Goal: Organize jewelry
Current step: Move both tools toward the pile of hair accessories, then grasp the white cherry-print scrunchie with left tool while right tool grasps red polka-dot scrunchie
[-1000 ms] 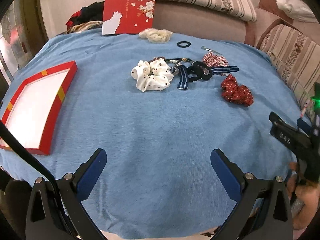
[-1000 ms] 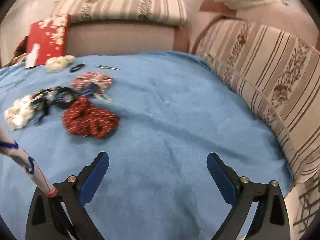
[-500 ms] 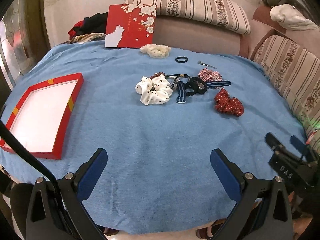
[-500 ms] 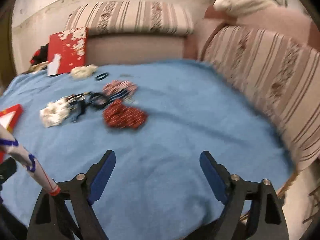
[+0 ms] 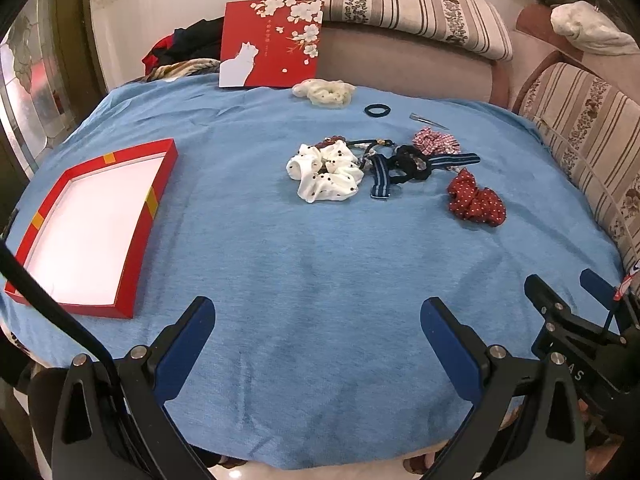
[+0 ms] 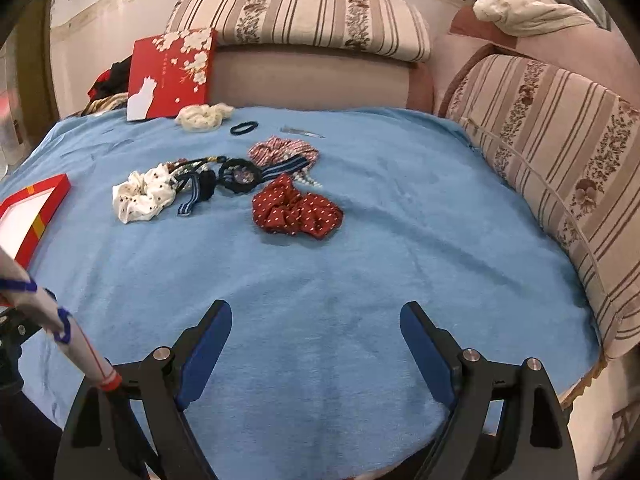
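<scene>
Left gripper (image 5: pixel 316 344): I see both blue pads spread wide over bare blue cloth, nothing between them.
Right gripper (image 6: pixel 316 340): its jaws have just been closing a little, yet they stand wide and empty; it also shows at 4 o'clock in the left view.
Jewelry pile (image 5: pixel 384 164): it lies at 12 o'clock from my left gripper, well apart, on the desk (image 5: pixel 320 280).
Red box tray (image 5: pixel 92 224): at 10 o'clock in the left view, open, white inside, nothing in it that I can see.
Red scrunchie (image 6: pixel 296 210): it sits alone at the near edge of the pile, at 12 o'clock from my right gripper, probably the easiest first pick.
Materials: white dotted scrunchie (image 5: pixel 326 176) and red one are soft, crumpled fabric; the striped band (image 5: pixel 382 182) is flat webbing; the black hair tie (image 5: pixel 377 110) is a thin ring.
Risk, tangle: the band, black pieces and cords overlap, so I judge that lifting one may drag its neighbours.
Risk, cloth: the desk cover is fuzzy and loose; a low pinch could catch it.
Risk, thin items: the metal clip (image 5: pixel 430 120) lies flat and may slip the pads.
</scene>
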`<state>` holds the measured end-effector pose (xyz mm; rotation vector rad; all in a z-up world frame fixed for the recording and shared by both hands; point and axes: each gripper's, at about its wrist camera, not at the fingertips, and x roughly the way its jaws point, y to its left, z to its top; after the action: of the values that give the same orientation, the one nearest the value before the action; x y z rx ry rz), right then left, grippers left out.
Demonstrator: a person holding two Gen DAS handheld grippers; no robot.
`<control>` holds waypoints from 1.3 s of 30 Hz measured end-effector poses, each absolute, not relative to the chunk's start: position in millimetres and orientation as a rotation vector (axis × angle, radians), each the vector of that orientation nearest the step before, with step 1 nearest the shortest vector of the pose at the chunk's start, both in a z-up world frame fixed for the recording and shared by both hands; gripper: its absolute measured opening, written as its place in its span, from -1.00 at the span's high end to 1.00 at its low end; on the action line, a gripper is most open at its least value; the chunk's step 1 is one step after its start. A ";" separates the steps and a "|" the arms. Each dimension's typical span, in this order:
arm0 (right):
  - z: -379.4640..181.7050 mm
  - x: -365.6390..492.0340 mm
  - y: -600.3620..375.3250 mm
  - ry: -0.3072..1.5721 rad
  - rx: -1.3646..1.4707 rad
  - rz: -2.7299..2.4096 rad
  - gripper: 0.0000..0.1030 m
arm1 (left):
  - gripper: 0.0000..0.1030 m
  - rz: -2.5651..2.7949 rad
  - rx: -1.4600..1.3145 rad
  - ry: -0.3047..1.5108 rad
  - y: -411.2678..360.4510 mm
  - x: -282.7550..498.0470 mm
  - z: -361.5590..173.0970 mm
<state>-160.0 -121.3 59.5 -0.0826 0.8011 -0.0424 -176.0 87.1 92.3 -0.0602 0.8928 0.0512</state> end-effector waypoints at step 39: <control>38.7 -58.8 -160.5 0.885 0.096 0.026 -0.74 | -0.64 0.013 -0.239 0.996 169.2 -41.0 67.5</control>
<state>-58.8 -160.5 38.7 0.0961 0.8852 0.0261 -41.0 169.2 67.5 -0.2392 0.9958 0.0131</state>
